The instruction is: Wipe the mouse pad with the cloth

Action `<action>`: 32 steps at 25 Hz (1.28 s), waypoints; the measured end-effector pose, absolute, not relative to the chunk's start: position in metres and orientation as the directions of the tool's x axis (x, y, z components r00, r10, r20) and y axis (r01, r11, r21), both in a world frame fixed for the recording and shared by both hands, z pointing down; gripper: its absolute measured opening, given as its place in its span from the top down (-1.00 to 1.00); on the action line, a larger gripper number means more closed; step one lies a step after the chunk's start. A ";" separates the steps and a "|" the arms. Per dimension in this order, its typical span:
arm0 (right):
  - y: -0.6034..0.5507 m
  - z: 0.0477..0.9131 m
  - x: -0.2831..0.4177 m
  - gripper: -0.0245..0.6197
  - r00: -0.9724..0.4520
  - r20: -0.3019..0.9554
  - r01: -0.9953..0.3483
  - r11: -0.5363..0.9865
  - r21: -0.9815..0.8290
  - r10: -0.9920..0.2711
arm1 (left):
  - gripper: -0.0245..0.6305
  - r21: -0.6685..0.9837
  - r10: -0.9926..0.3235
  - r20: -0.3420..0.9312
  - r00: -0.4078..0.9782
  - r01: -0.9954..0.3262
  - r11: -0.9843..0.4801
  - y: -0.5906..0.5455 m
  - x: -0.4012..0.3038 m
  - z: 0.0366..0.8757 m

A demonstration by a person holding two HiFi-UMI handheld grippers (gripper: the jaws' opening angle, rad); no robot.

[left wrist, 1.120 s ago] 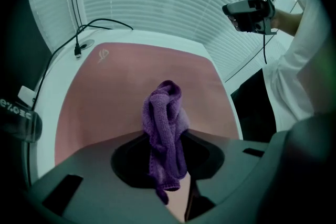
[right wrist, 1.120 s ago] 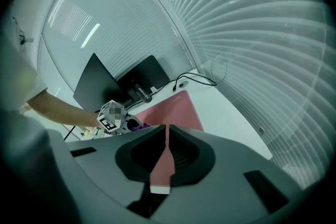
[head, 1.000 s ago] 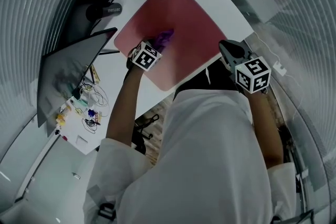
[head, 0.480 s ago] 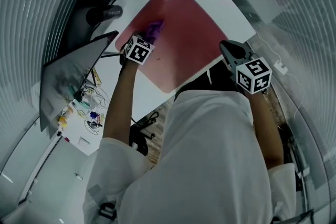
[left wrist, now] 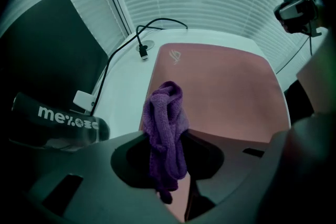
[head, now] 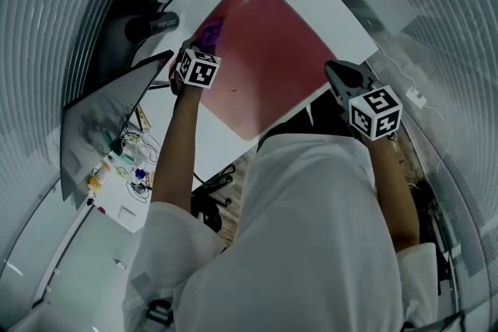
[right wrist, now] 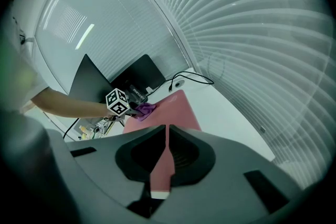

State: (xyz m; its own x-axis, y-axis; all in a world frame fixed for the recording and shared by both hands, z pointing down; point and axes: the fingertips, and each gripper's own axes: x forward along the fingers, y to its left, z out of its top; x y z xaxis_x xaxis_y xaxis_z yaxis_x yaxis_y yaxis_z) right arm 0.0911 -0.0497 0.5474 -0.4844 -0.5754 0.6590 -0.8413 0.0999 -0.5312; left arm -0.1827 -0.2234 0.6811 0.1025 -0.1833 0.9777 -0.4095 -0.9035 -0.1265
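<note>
Two jaws of my left gripper [left wrist: 168,140] are pinched on a bunched purple cloth [left wrist: 165,113], whose loose end rests at the left edge of the pink mouse pad [head: 268,50] on the white desk [head: 334,8]. My right gripper [right wrist: 167,134] hovers by the pad's near corner, jaws pressed together on nothing. I judge the cloth soft, light and limp, best gripped at its gathered middle so a wad trails past the tips. The pad looks thin and flexible and may creep under a hard push.
</note>
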 end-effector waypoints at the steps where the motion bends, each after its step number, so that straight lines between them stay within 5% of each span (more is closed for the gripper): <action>1: -0.050 0.547 0.091 0.80 -0.483 0.660 -0.842 0.097 -0.531 -0.576 | 0.57 -0.138 -0.194 0.976 0.097 -0.413 -0.900 -0.227 -0.183 0.681; 16: -0.039 0.537 0.097 0.80 -0.429 0.670 -0.863 0.055 -0.503 -0.606 | 0.57 -0.269 -0.354 0.928 0.117 -0.446 -0.853 -0.265 -0.162 0.664; 32: 0.005 0.537 0.118 0.80 -0.367 0.687 -0.872 -0.025 -0.489 -0.627 | 0.57 -0.263 -0.313 0.944 0.101 -0.342 -0.902 -0.239 -0.130 0.685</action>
State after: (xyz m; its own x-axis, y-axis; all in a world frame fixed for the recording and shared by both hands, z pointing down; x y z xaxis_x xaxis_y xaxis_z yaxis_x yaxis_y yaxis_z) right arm 0.1184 0.0048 0.5373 -0.3673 -0.6272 0.6868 -0.8718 -0.0252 -0.4892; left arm -0.1301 -0.2392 0.6851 0.1012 -0.3132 0.9443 -0.3418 -0.9023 -0.2626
